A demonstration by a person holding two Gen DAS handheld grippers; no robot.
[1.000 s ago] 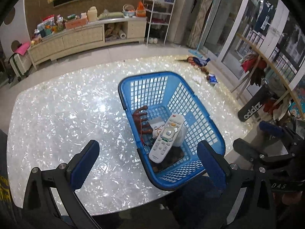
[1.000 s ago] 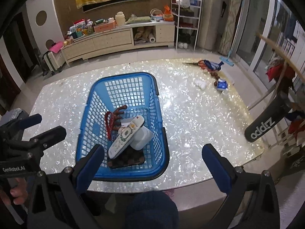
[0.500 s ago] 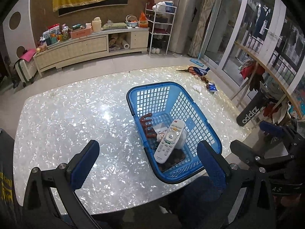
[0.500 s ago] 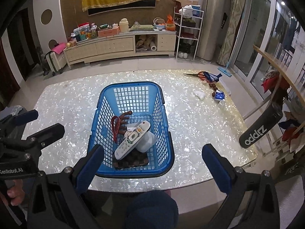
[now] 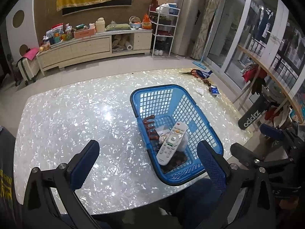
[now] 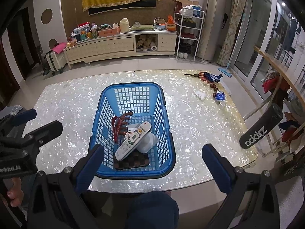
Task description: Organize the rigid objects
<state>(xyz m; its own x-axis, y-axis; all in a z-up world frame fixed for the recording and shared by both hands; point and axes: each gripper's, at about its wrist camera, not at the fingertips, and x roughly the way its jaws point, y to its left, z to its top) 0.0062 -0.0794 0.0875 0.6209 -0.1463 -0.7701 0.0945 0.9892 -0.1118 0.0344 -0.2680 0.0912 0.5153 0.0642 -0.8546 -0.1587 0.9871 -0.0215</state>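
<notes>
Glossy shell-patterned bench (image 6: 190,126) carries a rigid blue lattice basket (image 6: 167,133) near its front edge, holding a smooth white remote (image 6: 133,141) propped aslant on a rounded white item, a flat dark checkered pad and a knobbed brown wooden piece. Both the left gripper (image 5: 146,164) and right gripper (image 6: 152,164) hang above the bench with jaws wide and empty. Risk: scissors (image 6: 202,75) and small items remain at the far right corner; reaching across could snag the basket rim, sliding it off the slick edge, or dislodge the tilted remote.
</notes>
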